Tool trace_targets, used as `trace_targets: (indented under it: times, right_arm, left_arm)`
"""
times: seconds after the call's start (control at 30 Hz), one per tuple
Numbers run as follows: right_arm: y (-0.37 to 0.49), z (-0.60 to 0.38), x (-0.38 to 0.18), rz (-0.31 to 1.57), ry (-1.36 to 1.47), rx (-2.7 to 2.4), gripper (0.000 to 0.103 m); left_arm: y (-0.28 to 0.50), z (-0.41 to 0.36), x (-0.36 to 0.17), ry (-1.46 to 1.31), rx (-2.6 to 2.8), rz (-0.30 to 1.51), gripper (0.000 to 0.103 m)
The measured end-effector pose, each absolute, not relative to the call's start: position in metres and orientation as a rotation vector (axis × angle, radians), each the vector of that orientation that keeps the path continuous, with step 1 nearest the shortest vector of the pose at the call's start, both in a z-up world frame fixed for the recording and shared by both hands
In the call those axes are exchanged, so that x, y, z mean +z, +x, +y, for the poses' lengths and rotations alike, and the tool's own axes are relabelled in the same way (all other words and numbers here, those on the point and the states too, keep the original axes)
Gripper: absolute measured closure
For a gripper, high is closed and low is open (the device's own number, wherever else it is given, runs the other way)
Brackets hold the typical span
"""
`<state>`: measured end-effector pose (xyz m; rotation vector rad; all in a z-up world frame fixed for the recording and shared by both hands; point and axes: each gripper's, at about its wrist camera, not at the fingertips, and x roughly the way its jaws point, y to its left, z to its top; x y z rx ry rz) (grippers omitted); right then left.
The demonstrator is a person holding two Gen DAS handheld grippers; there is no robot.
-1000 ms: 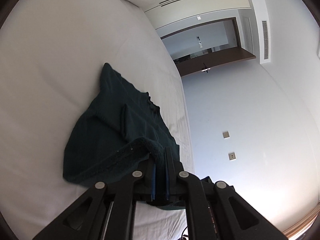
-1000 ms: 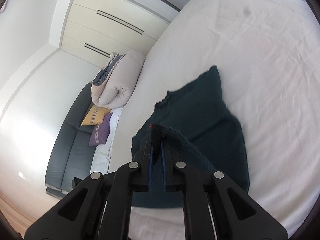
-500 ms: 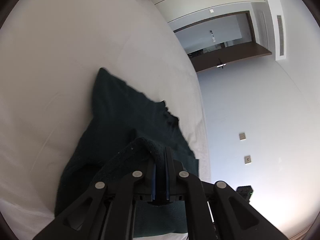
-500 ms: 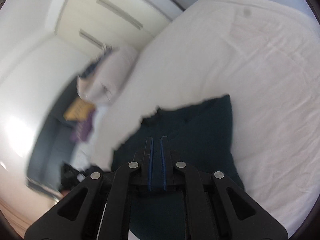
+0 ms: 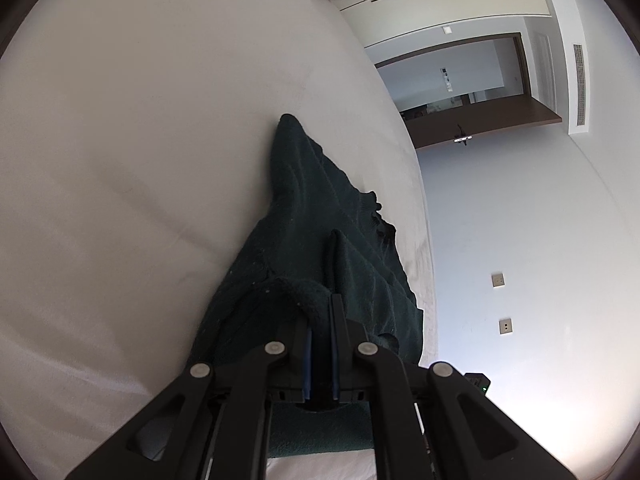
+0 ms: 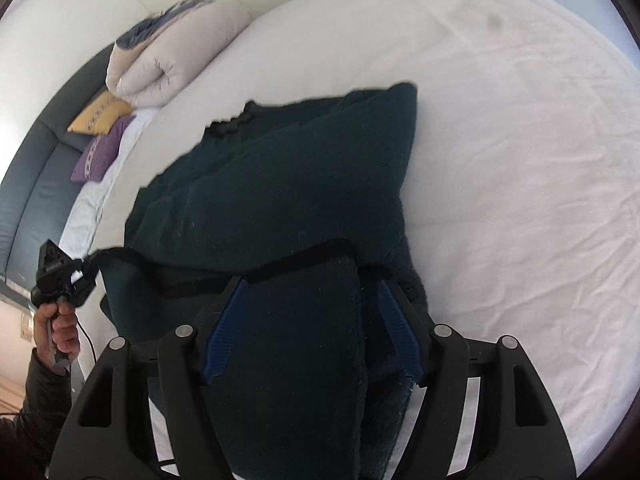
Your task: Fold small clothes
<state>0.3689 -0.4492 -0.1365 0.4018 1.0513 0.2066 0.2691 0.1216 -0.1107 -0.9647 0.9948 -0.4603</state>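
Dark green knit, a small garment (image 6: 288, 176), lies spread on the white bed (image 6: 520, 160), reaching from the near edge toward the middle, its far corner pointing up the sheet. Your left gripper (image 5: 320, 312) has its fingers pressed together on the hem at the near edge, holding that corner raised. Your right gripper (image 6: 312, 320) has its fingers spread wide, with a loose fold of fabric lying between them, not pinched. To fold well, judge where the hem sits before you close the right fingers, grip the same edge level with the left, then carry both corners together toward the far edge so the fold lands straight. A rolled duvet (image 6: 160, 64) rests at the bed's far left corner.
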Motion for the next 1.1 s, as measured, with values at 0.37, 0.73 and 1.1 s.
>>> trace_targets:
  times: [0.37, 0.73, 1.1]
  right_arm:
    - [0.345, -0.426, -0.108, 0.917, 0.205, 0.111, 0.097]
    - [0.391, -0.457, -0.034, 0.705, 0.246, 0.031, 0.097]
    - [0.503, -0.487, -0.107, 0.887, 0.289, -0.070, 0.096]
  left_arm:
    - [0.262, 0.117, -0.096, -0.953, -0.467, 0.968, 0.097]
    - [0.311, 0.106, -0.046, -0.930, -0.441, 0.865, 0.097]
    - [0.403, 0.074, -0.097, -0.835, -0.278, 0.982, 0.091]
